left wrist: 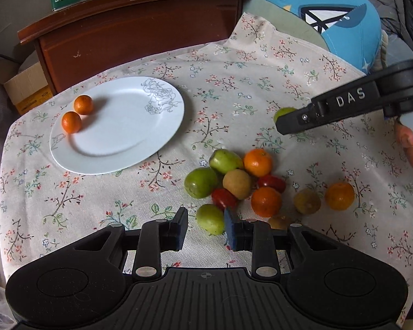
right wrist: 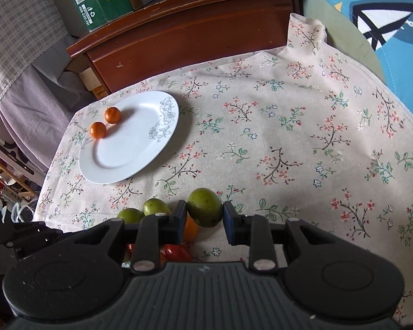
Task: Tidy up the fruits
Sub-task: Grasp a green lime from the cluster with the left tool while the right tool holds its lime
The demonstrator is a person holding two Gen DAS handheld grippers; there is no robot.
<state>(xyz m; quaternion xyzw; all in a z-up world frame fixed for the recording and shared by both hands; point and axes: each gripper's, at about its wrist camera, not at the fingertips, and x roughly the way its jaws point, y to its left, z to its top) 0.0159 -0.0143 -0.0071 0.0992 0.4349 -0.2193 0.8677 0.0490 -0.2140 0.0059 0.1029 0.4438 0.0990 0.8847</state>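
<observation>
Floral cloth (right wrist: 289,126); gripper-hidden fruit pile (right wrist: 176,250).

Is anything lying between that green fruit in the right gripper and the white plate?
Nothing visible does. The right gripper holds the green fruit, and only bare flowered tablecloth lies between it and the plate. Two small oranges sit at the plate's far edge, leaving most of it free.

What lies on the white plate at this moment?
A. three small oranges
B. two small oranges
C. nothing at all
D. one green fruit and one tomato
B: two small oranges sit side by side near the left rim of the white plate, and every other fruit is on the flowered cloth or in a gripper.
</observation>
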